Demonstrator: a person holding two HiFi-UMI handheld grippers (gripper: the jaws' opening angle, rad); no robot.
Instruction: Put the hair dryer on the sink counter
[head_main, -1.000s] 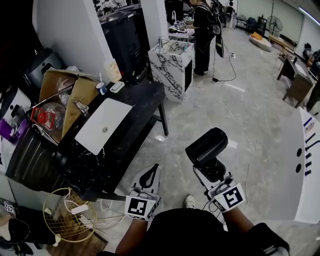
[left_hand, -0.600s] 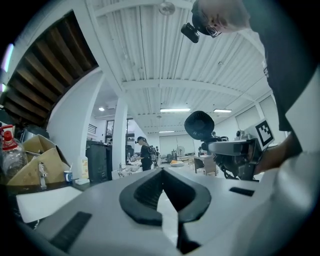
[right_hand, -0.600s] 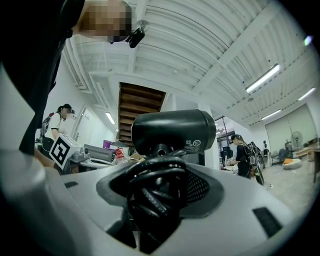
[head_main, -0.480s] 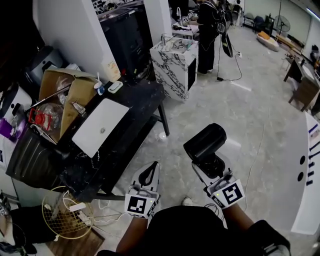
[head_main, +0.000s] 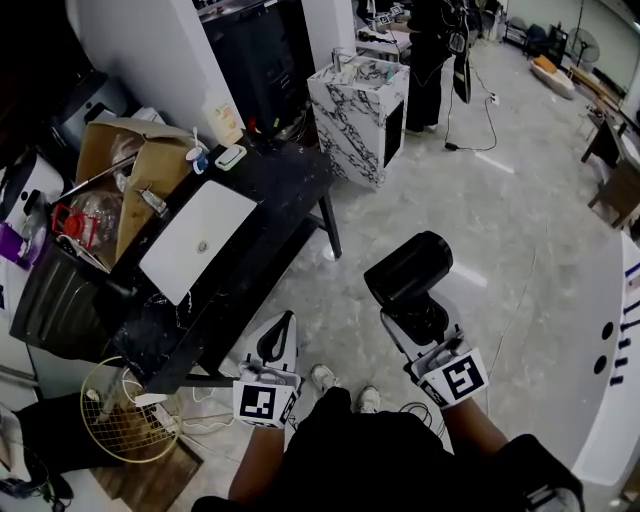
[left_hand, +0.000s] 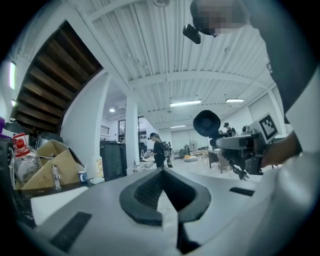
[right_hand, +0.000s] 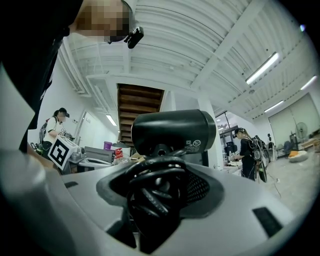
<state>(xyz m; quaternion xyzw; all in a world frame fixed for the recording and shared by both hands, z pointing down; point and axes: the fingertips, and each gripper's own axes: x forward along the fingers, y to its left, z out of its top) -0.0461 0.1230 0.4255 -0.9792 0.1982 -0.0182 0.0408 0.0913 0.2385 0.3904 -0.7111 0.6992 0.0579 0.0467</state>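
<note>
Right gripper (head_main: 414, 320) jaws pinching hair dryer (head_main: 408, 268), left gripper (head_main: 279, 337) jaws pressed together; wire basket (head_main: 105, 436) holding cables (head_main: 150, 412)

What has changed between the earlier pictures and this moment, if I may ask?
The person has stepped on: both shoes now show, and the left gripper has drifted left in the head view, toward the sink counter. Nothing was taken hold of or let go. The right gripper stays shut on the hair dryer; the left gripper stays shut and empty.
</note>
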